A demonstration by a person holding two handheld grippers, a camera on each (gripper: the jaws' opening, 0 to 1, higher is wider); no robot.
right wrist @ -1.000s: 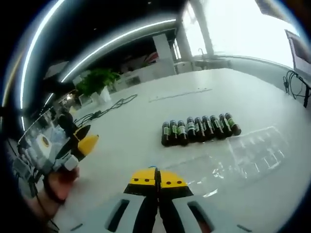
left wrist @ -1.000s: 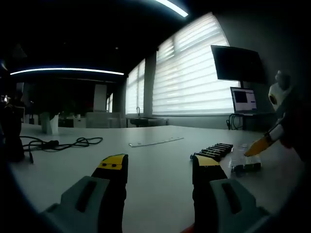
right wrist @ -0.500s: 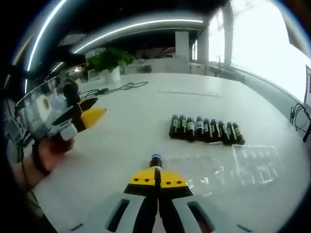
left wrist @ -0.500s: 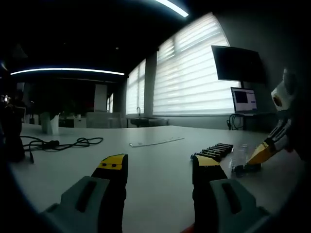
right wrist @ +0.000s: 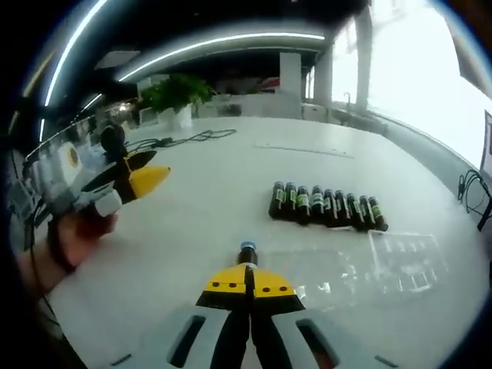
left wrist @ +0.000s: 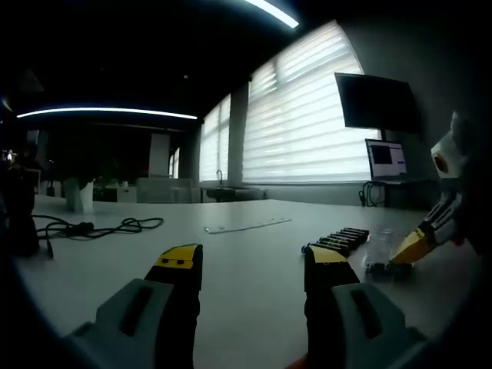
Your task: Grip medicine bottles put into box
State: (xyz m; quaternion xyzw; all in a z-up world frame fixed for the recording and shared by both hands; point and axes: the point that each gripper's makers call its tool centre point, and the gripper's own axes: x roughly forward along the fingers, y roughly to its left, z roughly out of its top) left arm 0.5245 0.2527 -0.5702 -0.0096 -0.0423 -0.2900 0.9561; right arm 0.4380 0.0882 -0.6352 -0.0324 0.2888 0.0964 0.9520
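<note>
Several dark medicine bottles with green labels (right wrist: 327, 207) lie side by side in a row on the white table (right wrist: 207, 215); the same row of bottles (left wrist: 338, 238) appears in the left gripper view. A clear plastic box tray (right wrist: 400, 261) lies just nearer than the row. My right gripper (right wrist: 247, 277) is shut, and a blue-capped bottle (right wrist: 247, 252) sticks out past its tips at the tray's left edge. It enters the left gripper view as the right gripper (left wrist: 415, 246) over the tray (left wrist: 383, 250). My left gripper (left wrist: 250, 257) hangs open above bare table, held in a hand (right wrist: 69, 231).
A black cable (left wrist: 100, 227) lies on the far left of the table, and a thin strip (left wrist: 246, 225) near its middle. A laptop (left wrist: 386, 157) and wall screen (left wrist: 377, 100) stand at the back right. A potted plant (right wrist: 173, 92) sits at the far edge.
The right gripper has swung and dipped toward the tray's edge, and the bottle's blue cap now shows past its tips. The left gripper has stayed still and open.
</note>
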